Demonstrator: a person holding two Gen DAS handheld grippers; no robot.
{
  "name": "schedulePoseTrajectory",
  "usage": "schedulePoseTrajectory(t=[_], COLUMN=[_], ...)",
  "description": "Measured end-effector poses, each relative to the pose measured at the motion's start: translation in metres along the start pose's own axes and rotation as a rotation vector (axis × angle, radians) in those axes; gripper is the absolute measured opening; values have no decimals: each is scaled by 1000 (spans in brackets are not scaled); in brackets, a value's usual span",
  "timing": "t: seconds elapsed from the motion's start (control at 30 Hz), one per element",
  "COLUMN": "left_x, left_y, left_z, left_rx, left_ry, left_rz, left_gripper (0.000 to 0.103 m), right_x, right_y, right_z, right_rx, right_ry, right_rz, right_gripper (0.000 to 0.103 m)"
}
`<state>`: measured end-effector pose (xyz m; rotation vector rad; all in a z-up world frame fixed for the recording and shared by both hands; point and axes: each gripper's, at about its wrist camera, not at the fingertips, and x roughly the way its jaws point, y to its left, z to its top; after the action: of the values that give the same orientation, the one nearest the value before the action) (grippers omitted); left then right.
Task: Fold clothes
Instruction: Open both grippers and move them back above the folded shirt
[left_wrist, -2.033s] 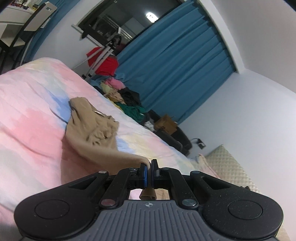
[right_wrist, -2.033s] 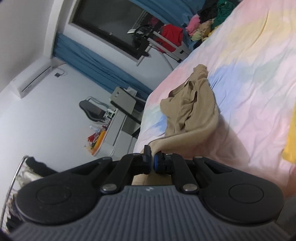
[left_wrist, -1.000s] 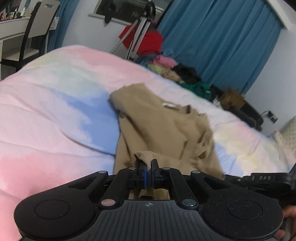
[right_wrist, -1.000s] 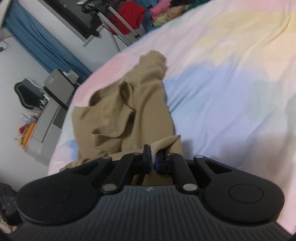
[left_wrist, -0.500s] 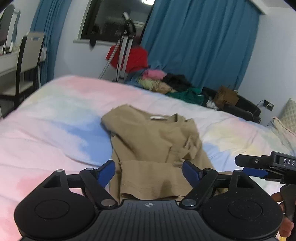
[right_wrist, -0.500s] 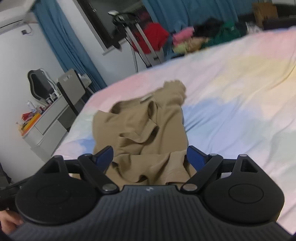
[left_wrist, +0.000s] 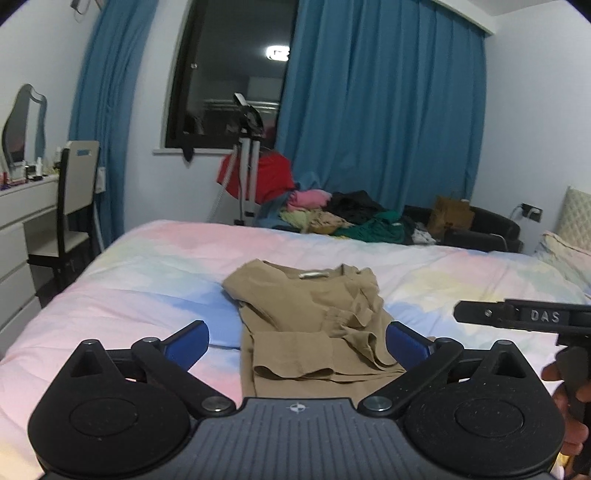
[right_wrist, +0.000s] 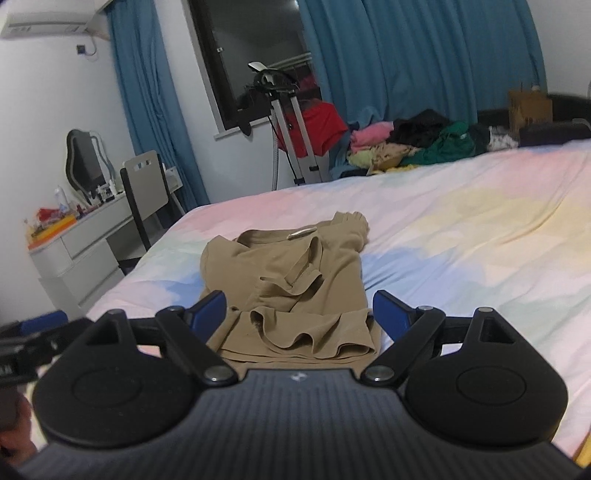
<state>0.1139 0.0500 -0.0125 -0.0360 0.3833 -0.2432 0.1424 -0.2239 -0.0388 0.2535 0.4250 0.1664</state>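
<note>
Tan knit shirt (left_wrist: 310, 321) lies partly folded on the pastel patchwork bedspread (left_wrist: 147, 280), its near hem doubled back and its collar at the far end. Left gripper (left_wrist: 297, 341) hovers above that hem with jaws still widening, nothing between them. Right gripper (right_wrist: 297, 312) hangs spread and empty over the same hem.
</note>
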Motion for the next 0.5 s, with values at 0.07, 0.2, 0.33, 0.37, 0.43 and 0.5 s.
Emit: schedulePoseTrajectory(t=[0.07, 0.2, 0.33, 0.37, 0.43, 0.5], left_x=[0, 5, 16, 21, 30, 37], left_y=[1, 4, 8, 8, 8, 5], left_z=[-1, -7, -17, -21, -29, -36], left_rx=[-3, -29, -104, -120, -142, -142], left_ry=[-6, 13, 78, 115, 178, 219], left_rz=[13, 19, -20, -27, -29, -16], left_gripper=[103, 103, 103, 103, 103, 103], right_x=[-4, -9, -5, -4, 0, 2], right_y=[1, 2, -3, -3, -4, -5], right_z=[2, 5, 5, 4, 4, 4], right_rx=[-19, -38, -13, -9, -2, 6], right_ry=[-19, -43, -25, -21, -8, 2], right_rz=[-12, -28, -28, -31, -35, -37], right_gripper=[88, 88, 88, 88, 88, 88])
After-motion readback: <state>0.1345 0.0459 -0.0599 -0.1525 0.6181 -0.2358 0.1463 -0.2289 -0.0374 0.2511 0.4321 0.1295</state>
